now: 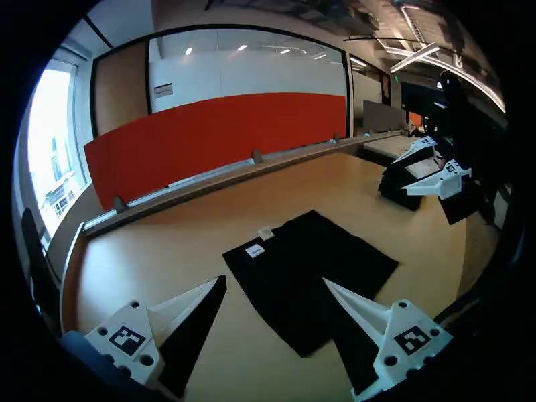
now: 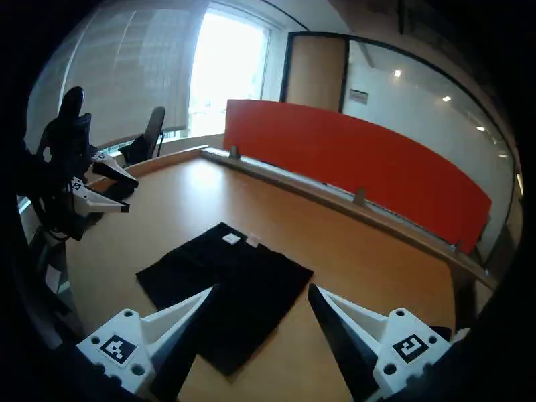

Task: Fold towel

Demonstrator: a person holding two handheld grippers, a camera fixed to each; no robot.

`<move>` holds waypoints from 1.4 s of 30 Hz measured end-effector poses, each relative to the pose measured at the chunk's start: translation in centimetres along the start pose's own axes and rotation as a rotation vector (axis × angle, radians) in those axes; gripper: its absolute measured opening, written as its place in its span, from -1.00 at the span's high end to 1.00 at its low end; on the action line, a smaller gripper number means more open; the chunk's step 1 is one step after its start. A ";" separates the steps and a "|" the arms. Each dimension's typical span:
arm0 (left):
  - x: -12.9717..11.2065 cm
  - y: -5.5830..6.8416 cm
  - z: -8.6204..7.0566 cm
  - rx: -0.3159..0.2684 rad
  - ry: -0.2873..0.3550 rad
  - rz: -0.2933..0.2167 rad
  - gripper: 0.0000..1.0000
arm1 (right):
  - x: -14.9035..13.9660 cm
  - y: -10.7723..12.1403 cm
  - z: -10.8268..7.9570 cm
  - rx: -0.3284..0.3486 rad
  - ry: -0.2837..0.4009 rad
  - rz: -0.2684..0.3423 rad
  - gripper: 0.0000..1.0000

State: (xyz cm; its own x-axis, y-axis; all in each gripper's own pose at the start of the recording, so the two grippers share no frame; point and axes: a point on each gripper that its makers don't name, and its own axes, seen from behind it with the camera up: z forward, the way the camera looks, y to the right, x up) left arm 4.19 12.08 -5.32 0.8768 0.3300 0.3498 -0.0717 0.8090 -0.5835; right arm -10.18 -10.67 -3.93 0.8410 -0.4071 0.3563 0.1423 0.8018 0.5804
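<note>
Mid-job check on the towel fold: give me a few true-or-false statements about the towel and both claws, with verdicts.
1. The black towel lies on the wooden table. True.
2. The left claw is shut on the towel. False: it is open and holds nothing.
3. The right claw is open. True.
4. The divider along the table's far edge is blue. False: it is orange-red.

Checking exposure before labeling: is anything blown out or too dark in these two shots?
Left gripper view: window overexposed, black towel shows little surface detail. Right gripper view: window blown out, red partition bowed by fisheye.
</note>
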 end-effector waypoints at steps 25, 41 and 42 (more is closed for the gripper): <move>-10.1 3.5 4.1 -0.097 -0.193 0.032 -0.91 | -11.0 -3.6 3.6 0.088 -0.191 -0.039 -1.00; -15.2 4.7 5.1 -0.134 -0.308 0.035 -0.91 | -15.7 -5.5 4.2 0.141 -0.297 -0.053 -0.99; -15.5 4.8 5.2 -0.137 -0.314 0.035 -0.91 | -15.9 -5.5 4.1 0.143 -0.301 -0.056 -0.99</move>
State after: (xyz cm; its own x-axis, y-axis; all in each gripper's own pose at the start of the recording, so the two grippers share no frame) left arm -12.21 13.37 -9.77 0.6839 0.5074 0.5242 -0.0162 0.7289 -0.6844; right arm -26.51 -10.45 -9.78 0.6389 -0.5768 0.5090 0.0912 0.7138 0.6944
